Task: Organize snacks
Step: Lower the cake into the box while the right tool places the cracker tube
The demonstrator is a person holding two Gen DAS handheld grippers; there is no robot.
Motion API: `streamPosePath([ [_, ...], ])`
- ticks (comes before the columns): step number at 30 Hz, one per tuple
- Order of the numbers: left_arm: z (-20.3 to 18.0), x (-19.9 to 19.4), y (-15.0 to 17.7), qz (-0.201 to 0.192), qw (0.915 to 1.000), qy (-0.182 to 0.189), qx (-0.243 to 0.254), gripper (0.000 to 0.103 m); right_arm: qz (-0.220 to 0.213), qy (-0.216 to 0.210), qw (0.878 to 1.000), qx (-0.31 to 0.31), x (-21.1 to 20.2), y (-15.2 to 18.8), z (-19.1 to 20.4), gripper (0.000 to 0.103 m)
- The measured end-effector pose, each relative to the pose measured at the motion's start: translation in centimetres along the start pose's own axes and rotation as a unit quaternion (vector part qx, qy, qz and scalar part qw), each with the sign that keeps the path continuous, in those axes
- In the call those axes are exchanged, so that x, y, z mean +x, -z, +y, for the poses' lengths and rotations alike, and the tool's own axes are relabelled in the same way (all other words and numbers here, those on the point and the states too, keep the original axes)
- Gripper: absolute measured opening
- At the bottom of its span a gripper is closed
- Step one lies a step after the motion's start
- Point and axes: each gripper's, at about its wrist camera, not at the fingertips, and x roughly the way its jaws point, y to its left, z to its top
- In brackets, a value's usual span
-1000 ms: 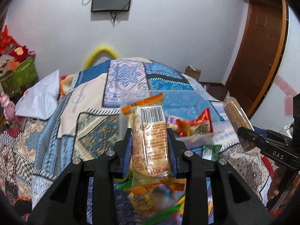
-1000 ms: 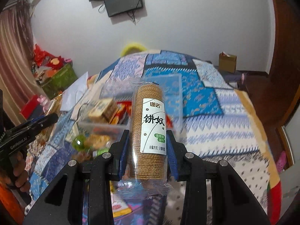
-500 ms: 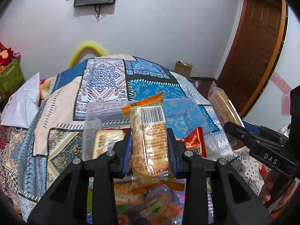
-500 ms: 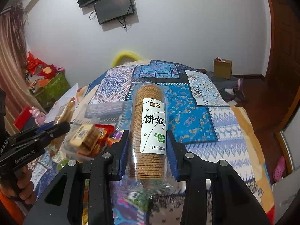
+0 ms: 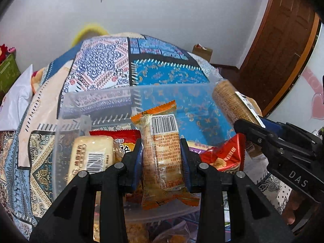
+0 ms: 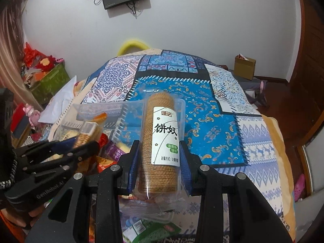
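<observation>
Gripping an orange-edged snack packet (image 5: 161,156), the left gripper (image 5: 161,158) has both blue-padded jaws pressed against the packet's long sides. The wrapper is clear crinkled film with orange sealed ends, a barcode panel near its top and a pale, oblong cake showing through. It stands upright between the jaws, its top seal above the fingertips and its lower seal hanging below them, over the near part of a clear plastic bin (image 5: 97,101).

The right gripper (image 6: 160,158) is clamped on a biscuit roll (image 6: 160,133): a cylinder of stacked, ridged brown biscuits in transparent film, with a white label printed in black characters and small green marks. The roll runs lengthwise between the jaws, its far end well past the fingertips and its near end behind them. In the left wrist view this roll (image 5: 230,103) sits at the bin's right edge.

Inside the bin lie a cream rectangular pack (image 5: 91,156) with a barcode at the left, a glossy red packet (image 5: 119,139) beside it, and a red foil pouch (image 5: 224,154) at the right. The bin has thin translucent walls and rests on a patchwork quilt (image 6: 212,125) of blue, white and tan patterned panels. Loose wrappers, among them a green packet (image 6: 154,230), lie on the quilt's near edge.
</observation>
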Motion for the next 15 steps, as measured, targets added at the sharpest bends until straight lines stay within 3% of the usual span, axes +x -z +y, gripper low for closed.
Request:
streamPosePath([
  [5, 0.2, 0.7, 0.0, 0.010, 0.9999, -0.001, -0.013, 0.035, 0.013, 0.000, 1.000, -0.016, 0.7, -0.1, 0.6, 0.034],
  [9, 0.5, 0.6, -0.1, 0.012, 0.9996, -0.006, -0.023, 0.061, 0.024, 0.003, 0.999, -0.027, 1.0, 0.0, 0.9, 0.035],
  [15, 0.6, -1.1, -0.2, -0.003, 0.9996, 0.000, -0.027, 0.062, 0.011, 0.009, 0.999, -0.037, -0.6, -0.1, 1.3, 0.035],
])
